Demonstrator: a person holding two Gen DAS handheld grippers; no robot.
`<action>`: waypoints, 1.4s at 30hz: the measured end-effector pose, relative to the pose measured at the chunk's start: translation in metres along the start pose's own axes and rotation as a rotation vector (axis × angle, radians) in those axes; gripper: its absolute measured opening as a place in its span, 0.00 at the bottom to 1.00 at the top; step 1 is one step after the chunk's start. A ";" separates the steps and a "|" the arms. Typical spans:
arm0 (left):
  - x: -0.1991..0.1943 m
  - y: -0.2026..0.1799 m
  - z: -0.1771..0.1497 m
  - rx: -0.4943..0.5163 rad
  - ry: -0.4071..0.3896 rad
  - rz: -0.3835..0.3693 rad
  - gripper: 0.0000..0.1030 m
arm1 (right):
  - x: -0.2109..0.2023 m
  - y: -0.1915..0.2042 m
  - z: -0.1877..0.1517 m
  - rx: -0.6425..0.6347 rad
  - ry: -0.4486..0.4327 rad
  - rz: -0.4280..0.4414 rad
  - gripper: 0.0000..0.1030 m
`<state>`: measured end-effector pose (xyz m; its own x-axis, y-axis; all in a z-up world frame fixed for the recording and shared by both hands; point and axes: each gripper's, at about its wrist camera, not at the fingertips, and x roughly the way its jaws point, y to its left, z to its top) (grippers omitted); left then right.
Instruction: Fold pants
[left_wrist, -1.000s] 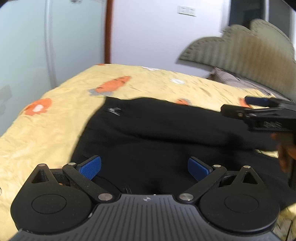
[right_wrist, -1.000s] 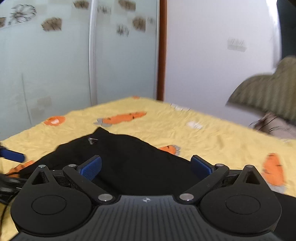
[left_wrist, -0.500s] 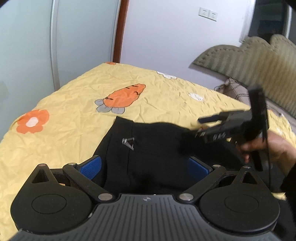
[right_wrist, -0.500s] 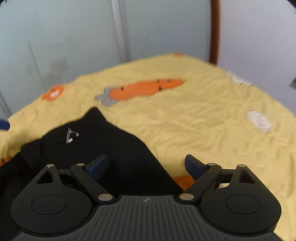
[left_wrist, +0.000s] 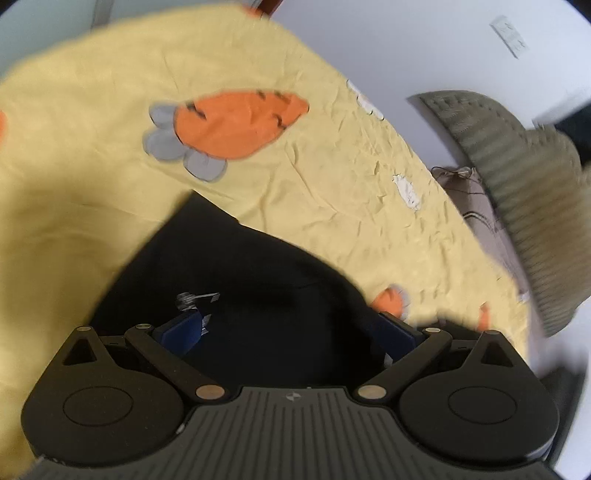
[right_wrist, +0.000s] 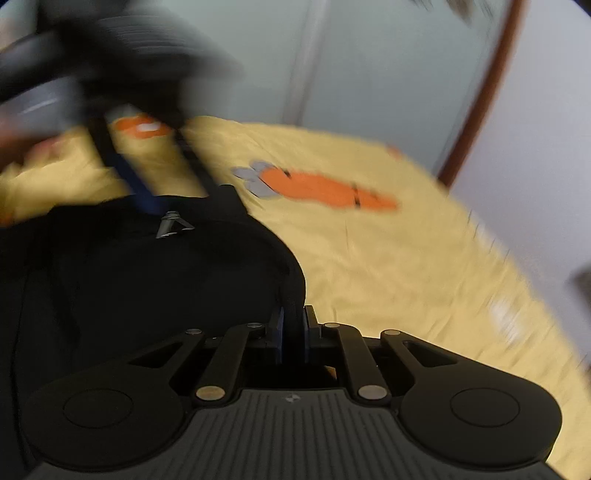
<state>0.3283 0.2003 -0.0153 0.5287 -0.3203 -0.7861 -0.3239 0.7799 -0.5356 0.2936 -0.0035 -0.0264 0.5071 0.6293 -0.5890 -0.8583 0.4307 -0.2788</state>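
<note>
Black pants (left_wrist: 258, 291) lie on the yellow bed sheet (left_wrist: 92, 147), with a small silver logo (left_wrist: 192, 297) near their upper edge. My left gripper (left_wrist: 288, 330) hovers low over the pants just below that logo, open, its blue pads wide apart with only flat cloth under them. In the right wrist view the pants (right_wrist: 147, 280) fill the left side. My right gripper (right_wrist: 293, 330) is closing, and its blue pads pinch the raised rounded edge of the pants. The left gripper (right_wrist: 173, 195) appears there blurred, reaching down beside the logo (right_wrist: 171, 225).
The sheet carries orange carrot prints (left_wrist: 236, 125) and spreads wide to the right of the pants (right_wrist: 406, 277). A padded grey headboard (left_wrist: 517, 166) and a pillow (left_wrist: 476, 210) stand at the bed's far end. Frosted wardrobe doors (right_wrist: 351, 62) run along the bed.
My right gripper has gone from wide open to closed on the pants' edge. My left gripper has rolled and moved in over the pants near the logo, staying open.
</note>
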 end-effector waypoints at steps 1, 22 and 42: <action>0.005 0.002 0.004 -0.031 0.017 -0.004 0.97 | -0.007 0.011 0.000 -0.049 -0.014 -0.034 0.09; -0.060 -0.002 -0.042 0.028 -0.168 -0.065 0.03 | -0.079 0.091 0.006 -0.247 -0.110 -0.193 0.09; -0.123 0.067 -0.211 0.160 -0.143 0.069 0.05 | -0.149 0.224 -0.029 -0.189 -0.043 0.017 0.09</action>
<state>0.0759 0.1783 -0.0195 0.6191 -0.1927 -0.7613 -0.2405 0.8763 -0.4174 0.0238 -0.0199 -0.0231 0.4916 0.6644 -0.5629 -0.8643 0.2929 -0.4090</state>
